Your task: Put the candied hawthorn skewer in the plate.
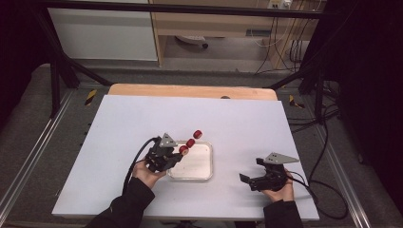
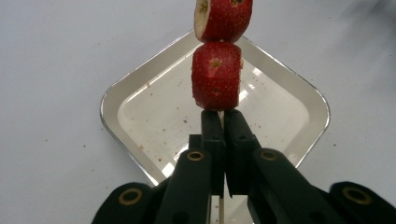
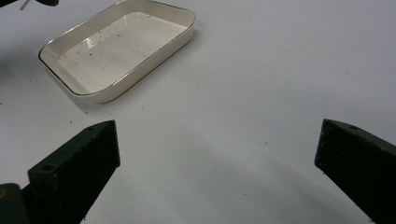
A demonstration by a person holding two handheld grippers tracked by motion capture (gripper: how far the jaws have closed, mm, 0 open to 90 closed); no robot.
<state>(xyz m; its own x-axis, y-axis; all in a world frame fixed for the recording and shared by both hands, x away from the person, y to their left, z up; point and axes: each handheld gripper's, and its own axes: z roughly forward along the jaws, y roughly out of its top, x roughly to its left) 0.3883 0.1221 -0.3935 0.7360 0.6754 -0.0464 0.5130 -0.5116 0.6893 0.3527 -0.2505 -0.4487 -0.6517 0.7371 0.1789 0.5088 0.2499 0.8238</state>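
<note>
L gripper (image 2: pixel 219 126) clamps fruit skewer (image 2: pixel 216 74) over dish (image 2: pixel 140 154).

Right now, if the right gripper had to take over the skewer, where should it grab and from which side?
Probably the bare stick between two of the red pieces, coming from the right gripper's own side, across the tray. The left gripper already clamps the skewer's lower end, and the fruit looks soft, so squeezing it risks crushing.

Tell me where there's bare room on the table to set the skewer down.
The dish is empty. The table is bare behind the dish, left of the left gripper, and between the dish and the right gripper. It is tight only where the skewer hangs over the dish.
</note>
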